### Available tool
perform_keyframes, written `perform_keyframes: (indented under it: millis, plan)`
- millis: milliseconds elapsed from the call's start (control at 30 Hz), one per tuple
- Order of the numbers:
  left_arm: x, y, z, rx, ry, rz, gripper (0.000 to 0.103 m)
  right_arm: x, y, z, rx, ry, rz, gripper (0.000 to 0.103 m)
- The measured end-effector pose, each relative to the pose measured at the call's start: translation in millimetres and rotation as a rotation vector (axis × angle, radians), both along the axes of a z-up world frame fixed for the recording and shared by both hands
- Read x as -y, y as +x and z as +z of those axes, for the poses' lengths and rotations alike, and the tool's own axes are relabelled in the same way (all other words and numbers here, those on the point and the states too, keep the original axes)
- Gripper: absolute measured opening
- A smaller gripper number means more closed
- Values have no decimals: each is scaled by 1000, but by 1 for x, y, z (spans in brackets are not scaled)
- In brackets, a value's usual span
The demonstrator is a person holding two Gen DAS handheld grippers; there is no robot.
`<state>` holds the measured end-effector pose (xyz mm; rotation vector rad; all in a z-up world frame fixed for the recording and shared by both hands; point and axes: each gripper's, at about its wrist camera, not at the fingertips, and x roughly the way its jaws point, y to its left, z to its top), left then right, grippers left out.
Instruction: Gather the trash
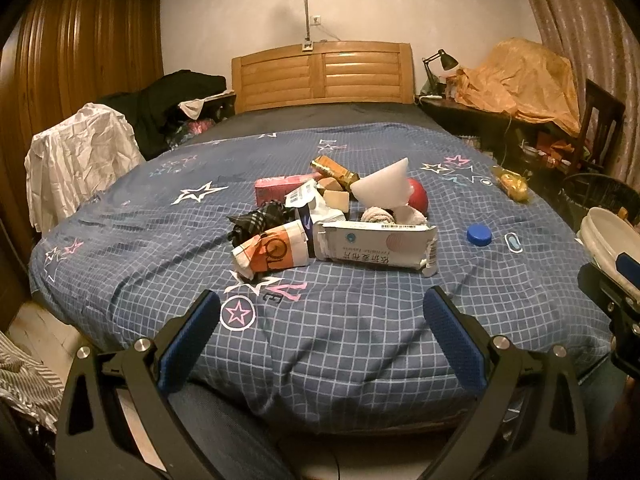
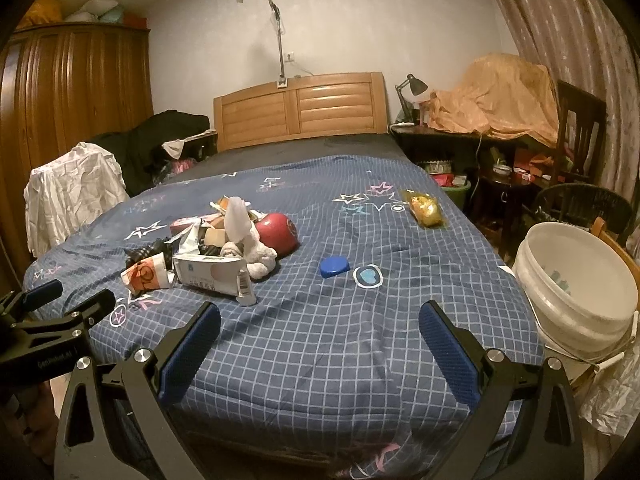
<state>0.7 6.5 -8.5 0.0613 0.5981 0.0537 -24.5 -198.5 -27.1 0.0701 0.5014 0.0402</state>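
Blue checked bedspread [image 1: 360, 340] with star prints covers the bed, and a broad bare stretch of it lies between the foot edge and the trash pile, with more open cloth to the pile's left and right. The left gripper [image 1: 320, 320] hovers over that near edge, its blue-padded fingers spread wide and empty. The trash sits heaped near the middle of the bed: an orange-and-white crumpled wrapper [image 1: 276, 254] at the left front, a white torn tissue pack [image 1: 376, 246] just beside it, its long axis running across the bed with the ragged open end toward the wrapper. Behind these lie a pink box [image 1: 280, 188], a white cone-shaped piece [image 1: 384, 186] and a red ball [image 1: 418, 196]. A blue bottle cap [image 2: 334, 267] lies flat, apart to the right, and a yellow packet [image 2: 426, 210] rests near the right edge. The right gripper [image 2: 320, 320] hangs wide and empty. A white bucket [image 2: 576, 280] stands beside the bed's right edge, mouth tilted toward the bed.
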Motion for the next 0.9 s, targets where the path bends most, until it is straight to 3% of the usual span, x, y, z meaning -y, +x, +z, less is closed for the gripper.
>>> perform_keyframes:
  millis: [600, 900]
  plan:
    - [-2, 1, -3, -5, -1, 2, 98, 0, 6, -5, -2, 4, 4, 99]
    - [-64, 21, -24, -46, -73, 117, 98, -23, 37, -25, -6, -57, 125, 99]
